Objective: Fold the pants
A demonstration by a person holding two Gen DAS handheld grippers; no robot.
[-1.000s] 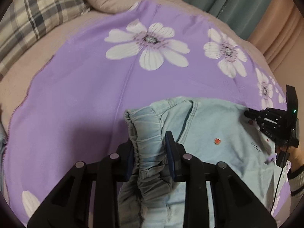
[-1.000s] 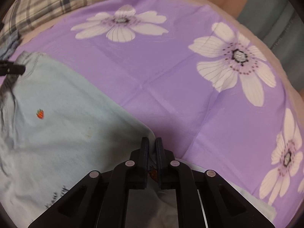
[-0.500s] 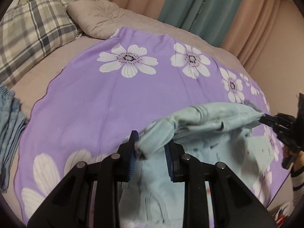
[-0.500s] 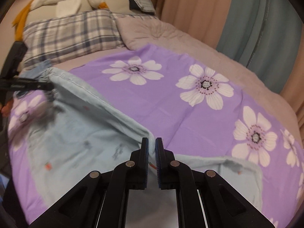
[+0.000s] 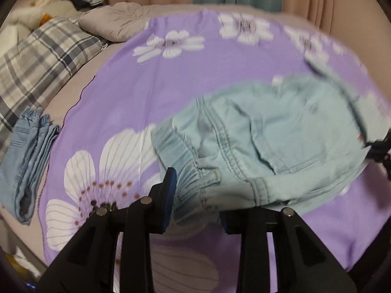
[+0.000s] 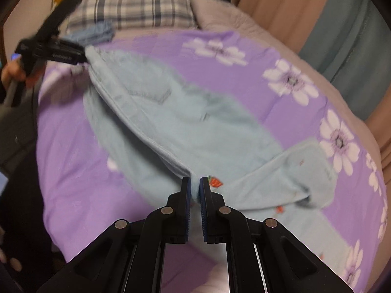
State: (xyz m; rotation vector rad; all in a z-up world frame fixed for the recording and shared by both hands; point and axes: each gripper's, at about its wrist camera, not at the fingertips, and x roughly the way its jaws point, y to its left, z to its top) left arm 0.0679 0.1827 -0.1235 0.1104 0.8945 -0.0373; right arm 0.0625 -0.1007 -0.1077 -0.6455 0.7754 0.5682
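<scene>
Light blue pants [image 5: 268, 134] hang stretched between both tongs above the purple flowered sheet [image 5: 122, 85] on the bed. Left tongs [image 5: 195, 195]: jaws opening, elastic waistband bunched between them, left pad still against the fabric. Right tongs [image 6: 194, 188]: clenched on a folded edge of the pants, beside a small red strawberry print [image 6: 216, 182]. A second, darker blue folded garment [image 5: 27, 151] lies at the sheet's left edge, near the plaid pillow [image 5: 44, 56]
</scene>
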